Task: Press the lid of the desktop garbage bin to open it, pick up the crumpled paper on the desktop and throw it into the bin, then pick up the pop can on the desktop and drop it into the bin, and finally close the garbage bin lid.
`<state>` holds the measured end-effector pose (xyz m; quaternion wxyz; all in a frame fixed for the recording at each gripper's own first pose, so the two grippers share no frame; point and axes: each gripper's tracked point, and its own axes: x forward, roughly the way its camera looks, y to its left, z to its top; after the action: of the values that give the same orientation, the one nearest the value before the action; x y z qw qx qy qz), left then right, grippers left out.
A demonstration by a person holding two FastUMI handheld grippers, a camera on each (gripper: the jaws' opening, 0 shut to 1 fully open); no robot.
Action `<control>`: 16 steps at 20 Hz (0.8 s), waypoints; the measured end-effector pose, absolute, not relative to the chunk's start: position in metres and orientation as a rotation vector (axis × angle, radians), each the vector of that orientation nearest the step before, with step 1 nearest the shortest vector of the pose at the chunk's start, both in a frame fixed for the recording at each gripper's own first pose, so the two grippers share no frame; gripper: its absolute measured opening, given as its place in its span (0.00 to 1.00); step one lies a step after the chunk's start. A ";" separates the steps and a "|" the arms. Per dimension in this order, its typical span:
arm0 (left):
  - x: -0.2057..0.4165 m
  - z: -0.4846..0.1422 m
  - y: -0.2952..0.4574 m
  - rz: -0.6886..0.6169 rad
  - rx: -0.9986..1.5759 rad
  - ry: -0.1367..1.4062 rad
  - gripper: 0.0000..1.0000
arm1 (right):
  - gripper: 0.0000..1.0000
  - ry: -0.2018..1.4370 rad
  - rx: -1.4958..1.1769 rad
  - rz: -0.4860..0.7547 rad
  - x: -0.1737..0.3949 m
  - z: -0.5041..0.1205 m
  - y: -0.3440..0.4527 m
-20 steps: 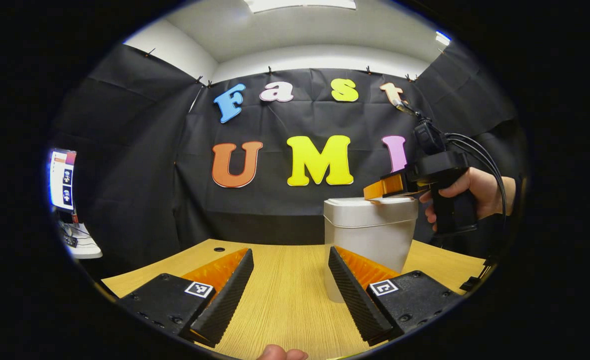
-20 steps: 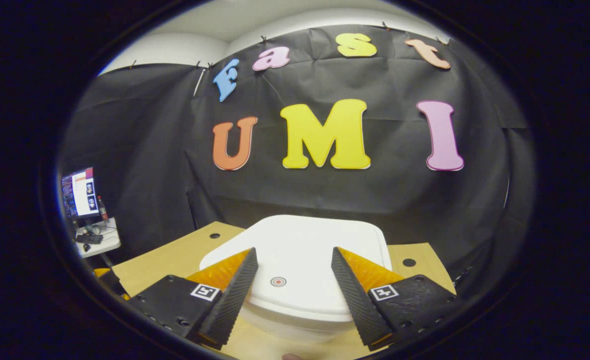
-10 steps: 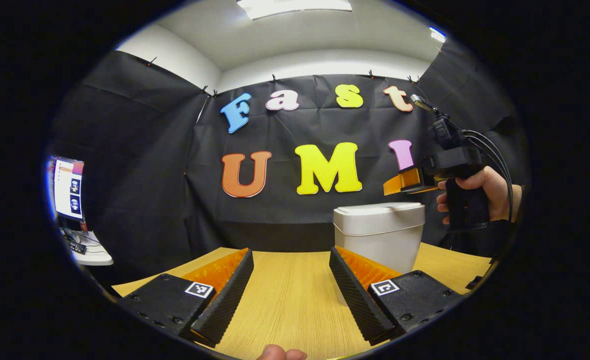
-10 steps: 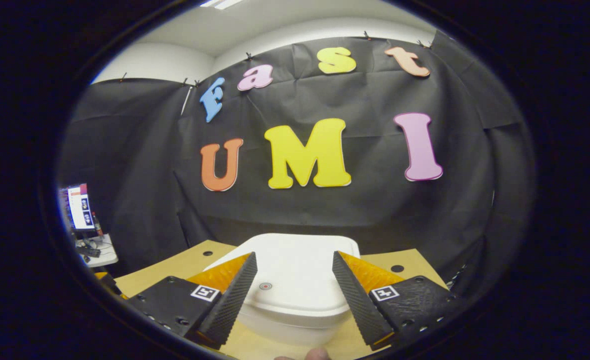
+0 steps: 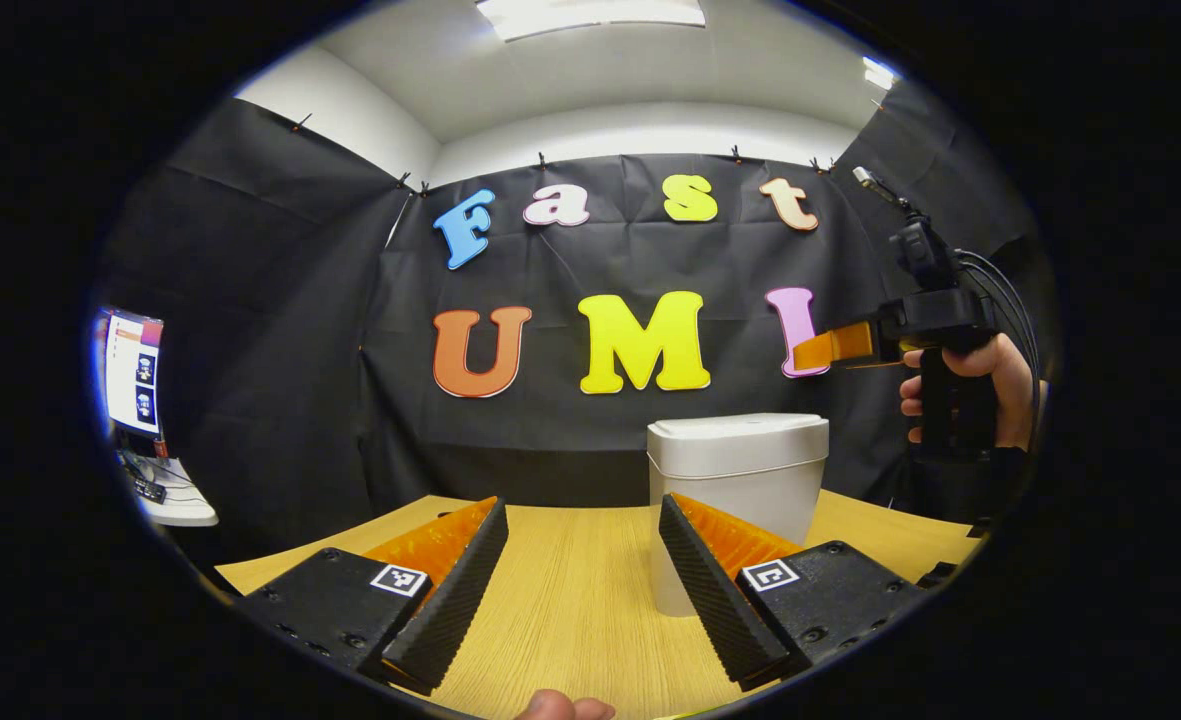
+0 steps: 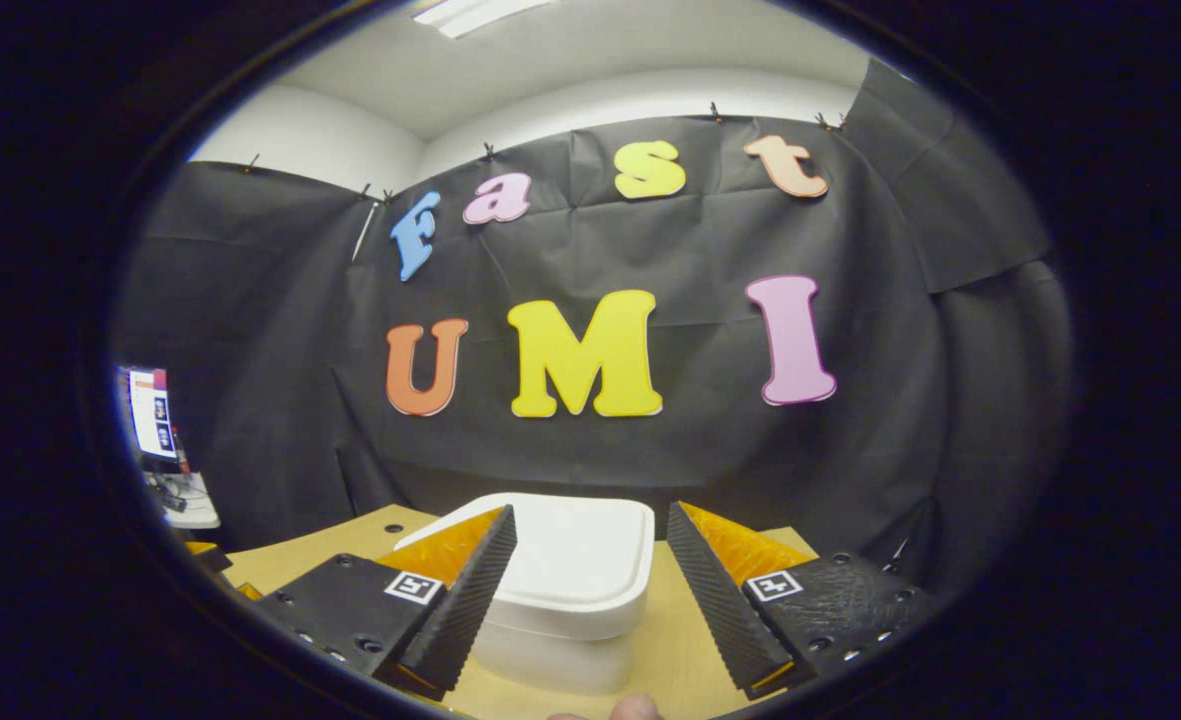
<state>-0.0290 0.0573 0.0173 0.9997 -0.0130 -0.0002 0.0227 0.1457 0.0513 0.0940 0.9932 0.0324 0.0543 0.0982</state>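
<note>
From my left gripper view, far left, a monitor (image 5: 133, 372) sits on a small side table (image 5: 178, 503), cut off at the edge and too blurred to make out. My left gripper (image 5: 580, 570) has its jaws apart with nothing between them, above the wooden counter (image 5: 570, 600). Just right of centre stands the white garbage bin (image 5: 735, 500), lid (image 5: 738, 430) closed and flat; its base is partly hidden behind my right-hand finger. Further right, the right gripper (image 5: 830, 345) hangs in the air above and right of the bin, well apart from the lid, held by a hand (image 5: 990, 385); from this side I cannot tell how its jaws stand. A fingertip (image 5: 562, 706) is cut off at the bottom edge.

In the right gripper view, the monitor (image 6: 154, 411) is again at far left. The right gripper (image 6: 590, 590) shows jaws apart and empty, with the bin (image 6: 560, 590) below and between them, its front hidden by the fingers.

A second ago the right gripper rested on the lid; it has since lifted up and back, and the bin looks smaller and lower in its view. The lid is shut throughout.
</note>
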 end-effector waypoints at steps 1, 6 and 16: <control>-0.029 0.017 0.055 0.045 -0.030 0.001 0.98 | 0.94 0.100 0.073 0.196 0.139 0.094 0.048; -0.030 0.013 0.047 0.048 -0.023 0.007 0.98 | 0.92 0.024 0.069 0.201 0.097 0.098 0.028; -0.025 0.011 0.028 0.030 -0.007 -0.003 0.98 | 0.92 -0.060 0.012 0.032 0.019 0.024 -0.037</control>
<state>-0.0247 0.0279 0.0110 0.9999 -0.0036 -0.0016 0.0152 0.0185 -0.0373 0.0239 0.9994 0.0062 -0.0302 0.0159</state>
